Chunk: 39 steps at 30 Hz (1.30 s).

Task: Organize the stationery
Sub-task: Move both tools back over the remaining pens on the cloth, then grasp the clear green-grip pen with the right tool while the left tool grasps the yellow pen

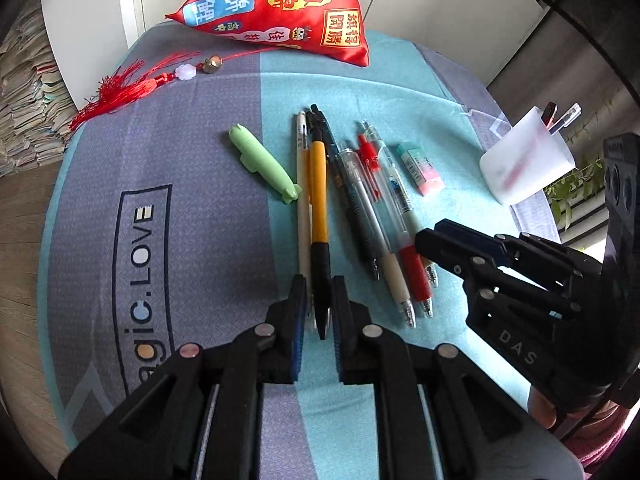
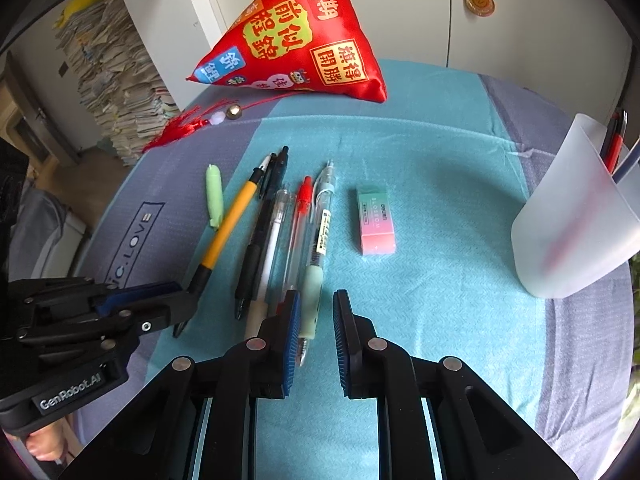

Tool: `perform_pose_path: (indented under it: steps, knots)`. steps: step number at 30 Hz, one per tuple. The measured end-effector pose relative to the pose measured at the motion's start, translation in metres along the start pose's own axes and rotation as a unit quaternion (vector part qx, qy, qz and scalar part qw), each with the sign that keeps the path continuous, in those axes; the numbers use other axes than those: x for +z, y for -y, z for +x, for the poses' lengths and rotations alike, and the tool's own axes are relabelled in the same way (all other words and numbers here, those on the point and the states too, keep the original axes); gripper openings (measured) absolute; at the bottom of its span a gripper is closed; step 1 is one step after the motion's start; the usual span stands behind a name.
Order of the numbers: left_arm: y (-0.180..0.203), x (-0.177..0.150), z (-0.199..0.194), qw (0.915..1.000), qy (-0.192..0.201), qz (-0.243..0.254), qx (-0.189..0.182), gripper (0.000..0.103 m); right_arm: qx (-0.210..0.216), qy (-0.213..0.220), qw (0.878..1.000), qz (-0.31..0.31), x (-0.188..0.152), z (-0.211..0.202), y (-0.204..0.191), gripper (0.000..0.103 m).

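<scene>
Frosted cup (image 1: pixel 528 160): two pens already stowed.
Left gripper (image 1: pixel 318 300): jaws straddling orange pen (image 1: pixel 319 188), not clenched.
Right gripper (image 2: pixel 316 312): jaws released.
Left: six pens, eraser (image 2: pixel 376 220).

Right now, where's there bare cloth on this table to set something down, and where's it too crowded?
Free: the teal cloth between the eraser and the frosted cup, and the strip between the red pouch and the pen row. The grey printed cloth beyond the green cap is bare too. Crowded: the pens lie side by side, with the left gripper around the yellow pen.
</scene>
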State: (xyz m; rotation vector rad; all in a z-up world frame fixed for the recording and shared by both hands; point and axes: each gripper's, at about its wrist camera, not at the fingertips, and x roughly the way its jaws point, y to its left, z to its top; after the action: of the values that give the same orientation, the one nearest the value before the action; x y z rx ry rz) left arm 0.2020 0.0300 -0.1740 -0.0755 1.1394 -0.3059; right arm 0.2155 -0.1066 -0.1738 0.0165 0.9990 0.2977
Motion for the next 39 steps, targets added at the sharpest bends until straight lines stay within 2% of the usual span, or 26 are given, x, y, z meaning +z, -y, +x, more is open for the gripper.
perform_pose_path:
  steps: [7, 11, 13, 25, 28, 32, 36, 38, 39]
  knots:
    - [0.006, 0.0, 0.005, 0.9998, 0.006, 0.012, 0.012, 0.015, -0.005, 0.003, 1.0, 0.006, 0.0, -0.001, 0.004, 0.016]
    - [-0.002, -0.001, 0.003, 0.9999, -0.002, -0.009, -0.009, 0.013, -0.027, 0.006, 1.0, 0.002, -0.001, -0.004, 0.006, 0.016]
    - [-0.005, -0.002, -0.001, 0.9998, 0.001, -0.018, -0.013, 0.013, -0.025, 0.005, 1.0, 0.003, 0.0, -0.004, 0.006, 0.016]
    - [-0.018, 0.0, -0.013, 0.9991, 0.021, -0.037, 0.005, 0.014, -0.03, 0.001, 0.999, -0.017, 0.002, 0.001, -0.005, 0.016]
    - [-0.018, 0.002, -0.009, 0.9991, 0.015, -0.039, 0.01, 0.014, -0.032, 0.001, 0.999, -0.018, 0.002, 0.001, -0.006, 0.016]
    - [-0.006, 0.006, -0.008, 0.9995, 0.018, -0.026, 0.005, 0.014, -0.046, 0.0, 0.998, -0.03, 0.004, 0.002, -0.011, 0.017]
    - [0.015, 0.009, -0.008, 0.9996, 0.026, 0.009, 0.008, 0.014, -0.052, -0.001, 0.998, -0.04, 0.005, 0.004, -0.014, 0.017]
    - [0.022, 0.01, -0.004, 0.9994, 0.025, 0.022, 0.012, 0.014, -0.036, -0.026, 0.998, -0.045, 0.003, 0.011, -0.016, 0.017]
    - [0.023, 0.01, -0.001, 0.9994, 0.022, 0.023, 0.014, 0.014, -0.037, -0.016, 0.998, -0.053, 0.002, 0.01, -0.017, 0.017]
